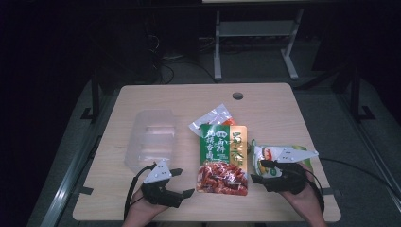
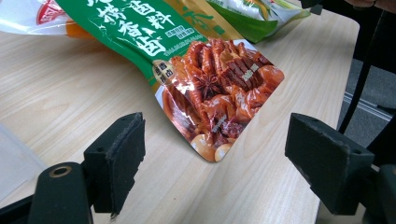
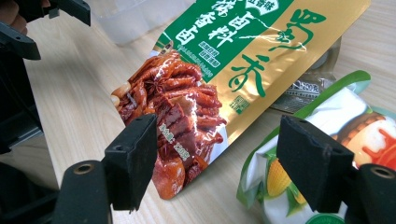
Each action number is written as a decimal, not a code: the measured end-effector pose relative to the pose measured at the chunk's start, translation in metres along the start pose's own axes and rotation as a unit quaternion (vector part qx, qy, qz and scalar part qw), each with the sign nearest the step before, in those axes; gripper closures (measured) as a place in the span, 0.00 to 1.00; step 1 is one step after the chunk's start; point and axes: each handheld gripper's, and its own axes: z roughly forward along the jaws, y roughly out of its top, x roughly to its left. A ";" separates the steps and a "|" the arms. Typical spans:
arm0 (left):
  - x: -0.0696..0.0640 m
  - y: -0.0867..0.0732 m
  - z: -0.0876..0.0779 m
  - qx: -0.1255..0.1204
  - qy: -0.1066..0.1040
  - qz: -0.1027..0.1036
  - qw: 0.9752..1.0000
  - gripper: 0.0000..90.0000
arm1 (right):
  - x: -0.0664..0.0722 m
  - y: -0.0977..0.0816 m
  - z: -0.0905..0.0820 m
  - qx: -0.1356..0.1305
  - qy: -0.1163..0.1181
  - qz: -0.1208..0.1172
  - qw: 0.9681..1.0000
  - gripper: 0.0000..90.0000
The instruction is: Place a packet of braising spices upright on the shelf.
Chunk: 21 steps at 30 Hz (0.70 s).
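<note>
A green, gold and red seasoning packet (image 1: 223,158) lies flat at the table's middle. My left gripper (image 1: 183,182) stands open just left of its near end, and in the left gripper view the packet (image 2: 210,79) lies ahead of the open jaws (image 2: 217,151), apart from both pads. My right gripper (image 1: 257,171) is open at the packet's right side. In the right gripper view the packet's near corner (image 3: 187,116) lies between the spread jaws (image 3: 219,158), and neither pad presses on it. A green and white corn packet (image 3: 355,121) lies beside the right jaw.
A clear plastic container (image 1: 149,137) stands left of the packets. A red and white packet (image 1: 213,118) pokes out from behind the seasoning packet. The corn packet (image 1: 269,156) lies near the table's right edge. The table (image 1: 189,99) has a round hole (image 1: 238,96) at the back.
</note>
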 end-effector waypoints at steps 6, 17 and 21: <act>0.001 0.000 -0.001 -0.001 0.002 -0.002 1.000 0.22 | 0.003 0.002 0.002 0.000 0.001 0.001 1.000 0.31; -0.001 -0.001 0.000 0.002 0.001 0.003 1.000 0.22 | 0.003 0.011 0.008 0.002 0.009 0.020 1.000 0.27; -0.001 0.000 0.000 0.001 0.005 0.005 1.000 0.22 | 0.003 0.021 0.010 0.008 0.009 0.016 1.000 0.25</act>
